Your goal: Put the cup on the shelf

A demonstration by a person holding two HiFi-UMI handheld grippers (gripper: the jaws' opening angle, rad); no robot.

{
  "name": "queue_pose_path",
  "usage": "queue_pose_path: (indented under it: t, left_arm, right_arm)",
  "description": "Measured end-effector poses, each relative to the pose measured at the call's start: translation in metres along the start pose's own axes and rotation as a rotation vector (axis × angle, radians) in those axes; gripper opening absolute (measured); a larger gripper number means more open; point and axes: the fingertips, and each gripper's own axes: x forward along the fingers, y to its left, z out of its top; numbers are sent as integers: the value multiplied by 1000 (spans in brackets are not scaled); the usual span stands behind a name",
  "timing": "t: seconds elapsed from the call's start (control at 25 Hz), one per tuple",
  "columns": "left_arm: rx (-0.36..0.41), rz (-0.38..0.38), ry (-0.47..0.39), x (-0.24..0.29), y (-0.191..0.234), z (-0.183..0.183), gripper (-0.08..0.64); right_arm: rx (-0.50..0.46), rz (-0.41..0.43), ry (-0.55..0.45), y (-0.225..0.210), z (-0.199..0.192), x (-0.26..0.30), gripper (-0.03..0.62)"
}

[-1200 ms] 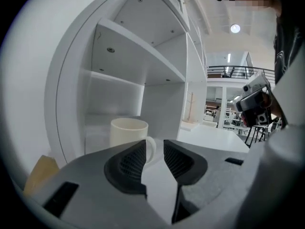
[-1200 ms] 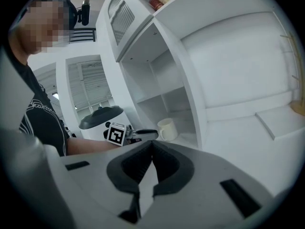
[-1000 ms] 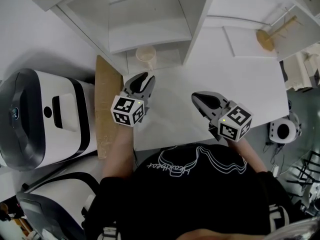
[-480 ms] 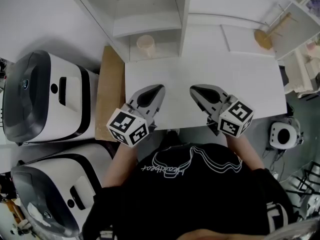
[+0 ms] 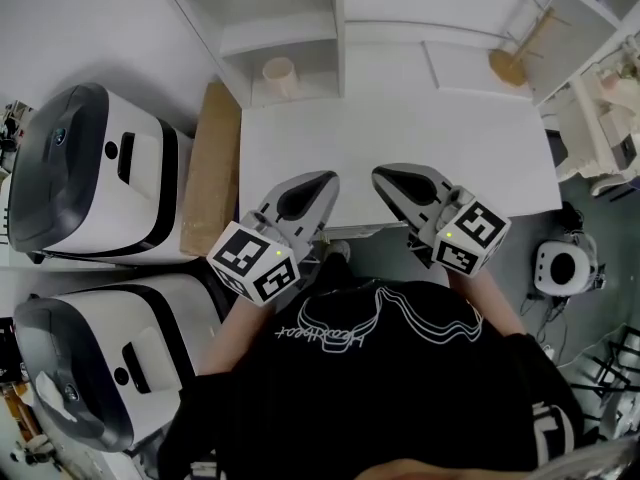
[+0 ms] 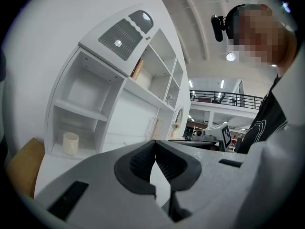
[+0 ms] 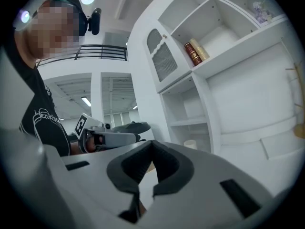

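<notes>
Pulled back: left gripper point(image 5: 322, 180) now at the near edge of the tabletop point(image 5: 400, 133).
It and the right gripper point(image 5: 382, 174) are pressed together, empty; cup point(image 5: 280, 74) in the shelf point(image 5: 262, 36), far-left corner.

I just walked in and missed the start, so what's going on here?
A person holds a claw in each hand over the near edge of the white table. The left claw and right claw are both shut with nothing between them. The cup stands upright in a bottom compartment of the white shelf, well apart from both claws, so the placing looks done.
</notes>
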Motion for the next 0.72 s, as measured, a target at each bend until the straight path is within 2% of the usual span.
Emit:
queue_pose_path:
  t: [0.36,0.72]
  left_arm:
    - [32,34,7,-8,-20,-2,3]
    - [45,79,12,-15,-16,-5,4]
  right_arm:
    - [7,13,-19,14,3,-15,6]
    - [0,21,-11,19,-1,-14,6]
